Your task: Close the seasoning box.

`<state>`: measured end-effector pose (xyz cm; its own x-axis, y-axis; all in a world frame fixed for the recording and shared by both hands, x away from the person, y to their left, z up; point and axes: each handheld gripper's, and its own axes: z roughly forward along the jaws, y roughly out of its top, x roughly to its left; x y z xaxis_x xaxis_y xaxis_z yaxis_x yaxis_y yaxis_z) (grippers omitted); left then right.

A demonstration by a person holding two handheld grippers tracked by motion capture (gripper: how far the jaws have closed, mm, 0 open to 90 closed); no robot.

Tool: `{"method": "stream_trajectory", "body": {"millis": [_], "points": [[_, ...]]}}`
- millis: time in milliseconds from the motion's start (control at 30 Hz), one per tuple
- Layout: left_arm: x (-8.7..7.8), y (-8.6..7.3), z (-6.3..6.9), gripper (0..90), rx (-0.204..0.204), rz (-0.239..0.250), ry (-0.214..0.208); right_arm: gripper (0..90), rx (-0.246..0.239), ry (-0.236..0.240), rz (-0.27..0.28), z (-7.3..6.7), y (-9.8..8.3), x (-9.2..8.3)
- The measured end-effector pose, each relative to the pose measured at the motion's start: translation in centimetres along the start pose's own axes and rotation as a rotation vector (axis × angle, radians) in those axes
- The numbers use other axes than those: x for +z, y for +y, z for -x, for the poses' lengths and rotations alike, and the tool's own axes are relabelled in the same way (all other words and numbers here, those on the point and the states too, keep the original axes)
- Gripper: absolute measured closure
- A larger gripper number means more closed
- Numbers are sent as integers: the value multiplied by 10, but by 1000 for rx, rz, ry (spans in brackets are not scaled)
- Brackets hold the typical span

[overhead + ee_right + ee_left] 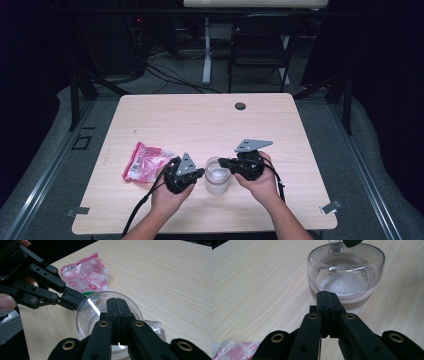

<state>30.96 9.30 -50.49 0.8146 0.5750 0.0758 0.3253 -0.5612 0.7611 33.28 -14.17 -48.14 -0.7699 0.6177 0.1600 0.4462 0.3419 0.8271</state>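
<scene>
A clear plastic cup (218,176) with white powder in its bottom stands near the table's front middle. The left gripper view shows the cup (347,272) close up, with a small clear tab on its far rim. My left gripper (201,173) is shut and empty, its tips (327,293) just short of the cup's near wall. From the other side comes my right gripper (223,162), also shut with nothing in it; its tips (115,300) hang over the cup's open mouth (90,312). A crumpled pink plastic bag (145,161) lies left of the left hand.
The light wooden table (200,120) has a dark round grommet (240,106) at its far middle. Behind the table stand a black chair (260,45) and a white table leg. Metal clips sit at the front corners. The pink bag (85,275) lies beyond the left gripper (76,305).
</scene>
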Motion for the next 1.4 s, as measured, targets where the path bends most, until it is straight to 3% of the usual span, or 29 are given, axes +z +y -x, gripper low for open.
{"method": "stream_trajectory", "body": {"millis": [633,967,1200,1333,1400], "points": [[-6,-7,-7,887,-9,-5,19,900,2,-5,4,1,0,-1],[-24,-17,-22,852,-31,1,78,900,2,-19,13,2,1,-5],[-47,-34,-44,748,-76,7,139,892,23,-48,37,12,3,-17],[-56,-47,-55,637,-130,28,154,852,32,-62,50,17,3,-22],[-58,-52,-58,595,-136,28,163,823,34,-73,48,19,3,-23]]}}
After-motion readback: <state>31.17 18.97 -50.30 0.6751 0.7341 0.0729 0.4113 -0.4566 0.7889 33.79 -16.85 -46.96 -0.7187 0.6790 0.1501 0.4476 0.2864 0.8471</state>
